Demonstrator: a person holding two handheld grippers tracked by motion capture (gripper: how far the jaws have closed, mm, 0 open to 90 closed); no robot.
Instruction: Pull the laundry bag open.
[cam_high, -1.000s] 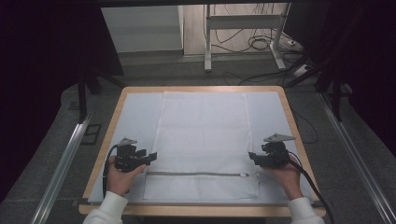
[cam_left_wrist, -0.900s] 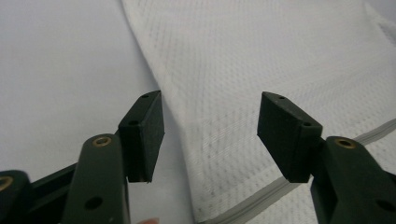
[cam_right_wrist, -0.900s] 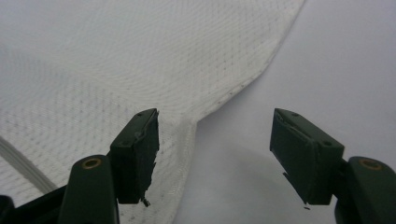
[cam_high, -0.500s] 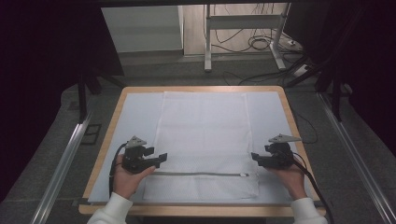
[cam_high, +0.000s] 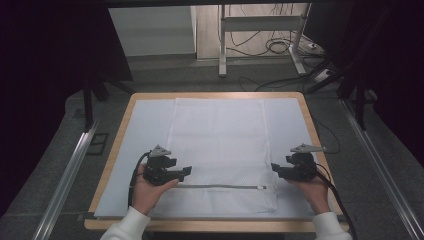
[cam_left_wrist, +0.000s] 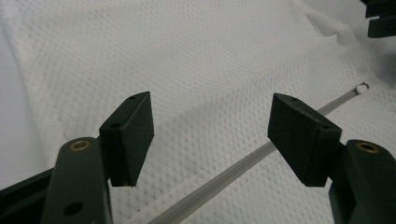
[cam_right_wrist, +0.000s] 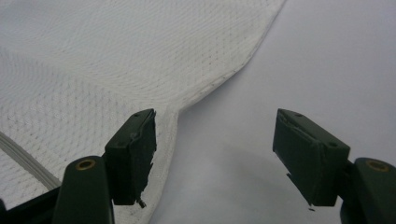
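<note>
Flat on a pale mat (cam_high: 142, 130) on a wooden table (cam_high: 210, 95): a white net bag (cam_high: 217, 145), long way running from the near side to the far side. Near the close end of the bag, a thin grey zip (cam_high: 220, 186), going straight across from left to right. At the right end of the zip, a small white zip pull (cam_high: 260, 187). At the left edge of the bag, just above the zip: the left gripper (cam_high: 186, 172), held in a hand with a white sleeve, pointing toward the middle of the bag. Jaws spread wide and just been opening more, with nothing pinched between them. From the left gripper view, net cloth under both jaws and the zip running on a slant below the gap, off toward the pull far away. At the right edge of the bag, close by the zip pull: the right gripper (cam_high: 275, 170), held in the other hand, pointing back toward the left one. Jaws spread wide here too, holding nothing. From the right gripper view, one jaw over the curved edge of the bag, the other jaw over bare mat, and a bit of the zip down in the left corner. Hard to tell whether that jaw touches the cloth. Both grippers well apart, one at each side of the bag.
</note>
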